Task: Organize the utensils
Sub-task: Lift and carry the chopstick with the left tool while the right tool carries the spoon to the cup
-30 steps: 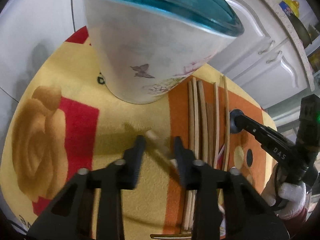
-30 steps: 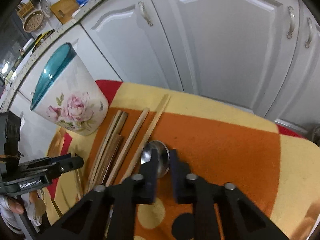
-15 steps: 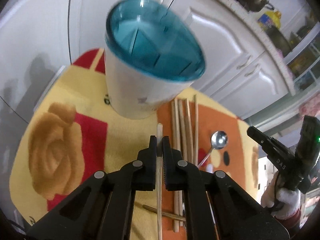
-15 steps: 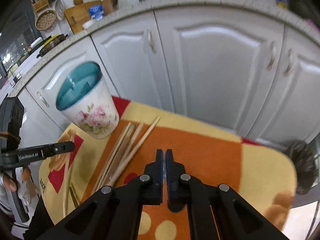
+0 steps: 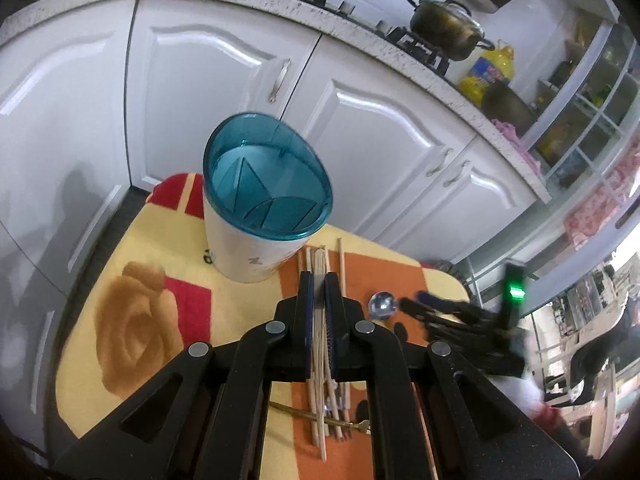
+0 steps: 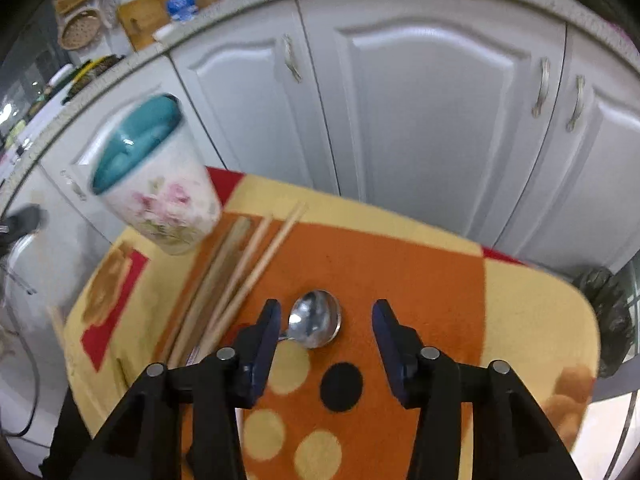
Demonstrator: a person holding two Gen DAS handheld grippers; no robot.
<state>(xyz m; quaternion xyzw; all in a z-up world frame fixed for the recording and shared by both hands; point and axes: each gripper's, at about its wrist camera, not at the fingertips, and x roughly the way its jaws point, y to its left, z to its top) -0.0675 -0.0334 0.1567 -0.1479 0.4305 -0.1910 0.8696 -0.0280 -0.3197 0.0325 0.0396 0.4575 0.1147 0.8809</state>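
From my left wrist, my left tool point(image 5: 316, 292) is clamped on one pale chopstick point(image 5: 319, 364), short of the teal-rimmed holder point(image 5: 256, 216); gripped so thinly, it could swivel and catch the rim. From my right wrist, my right tool point(image 6: 325, 320), jaws just opening and holding nothing, straddles the spoon point(image 6: 316, 318) on the tabletop point(image 6: 528, 320); its rounded bowl could squirt free.

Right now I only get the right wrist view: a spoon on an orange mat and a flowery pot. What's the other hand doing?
Observer: The left gripper has its fingers shut on one pale chopstick.
Operator: Is the flowery pot just hollow inside?
Observer: No. Seen from above, the utensil holder has a teal insert split by dividers into compartments, with nothing in them that I can see.
Operator: Anything on the mat that I'm missing?
Observer: A thin brass-coloured utensil lies crosswise at the near ends of the loose chopsticks.
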